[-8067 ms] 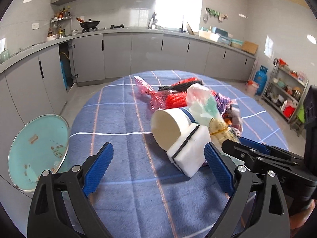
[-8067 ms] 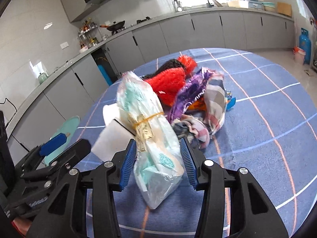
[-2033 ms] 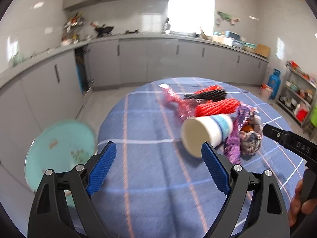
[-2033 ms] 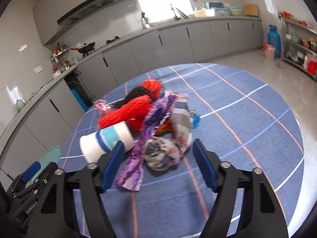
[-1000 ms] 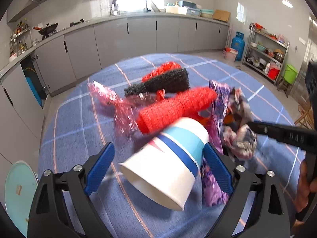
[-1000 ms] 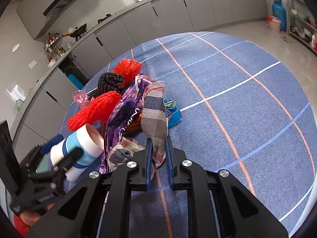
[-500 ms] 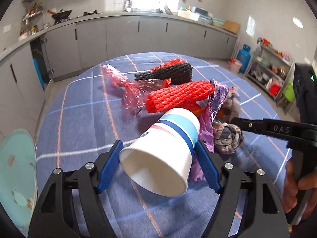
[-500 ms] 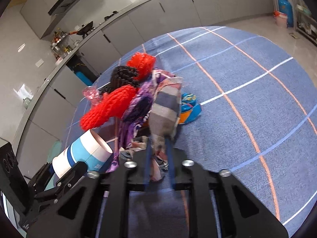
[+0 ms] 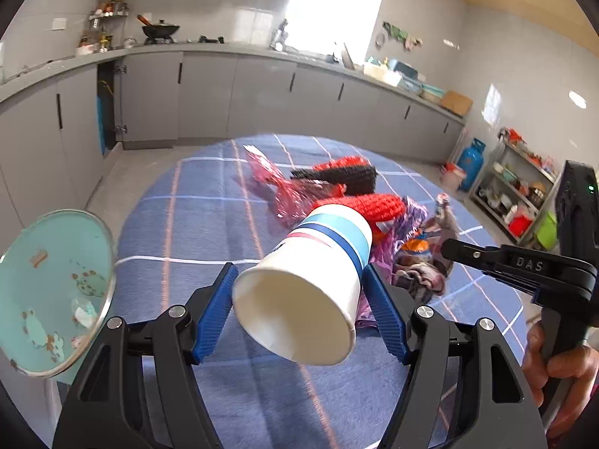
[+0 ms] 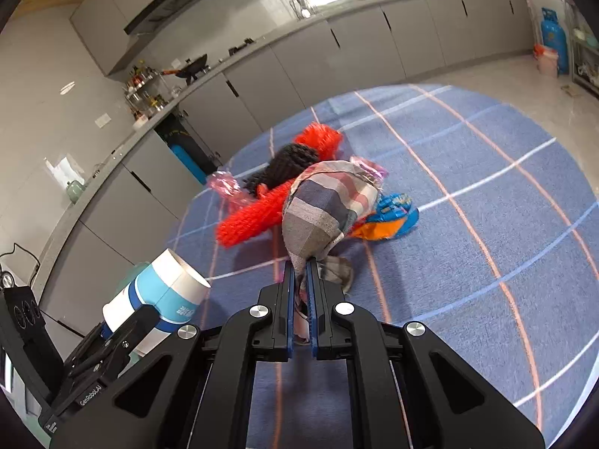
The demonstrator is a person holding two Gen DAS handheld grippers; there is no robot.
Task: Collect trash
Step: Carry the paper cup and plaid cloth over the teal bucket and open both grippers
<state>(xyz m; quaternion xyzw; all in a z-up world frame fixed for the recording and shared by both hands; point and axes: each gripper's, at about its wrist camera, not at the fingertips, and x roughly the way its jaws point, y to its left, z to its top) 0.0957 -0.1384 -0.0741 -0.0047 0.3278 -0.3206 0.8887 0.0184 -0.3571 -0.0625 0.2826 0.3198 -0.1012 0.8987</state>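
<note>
Here, the left gripper [image 9: 297, 310] clamps a white paper cup with blue bands [image 9: 310, 280], mouth toward the camera, above the blue checked tablecloth [image 9: 209, 232], the round teal bin [image 9: 48, 292] lying to its left. Opposite, the right gripper [image 10: 299, 299] pinches a plaid cloth rag [image 10: 329, 209], lifted clear of the remaining pile.

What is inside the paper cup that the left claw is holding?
The paper cup, gripped sideways in the left claw, shows its open mouth to the left wrist camera. The visible white inner wall looks empty. The deepest part near the bottom is in shade, so I cannot confirm it.
</note>
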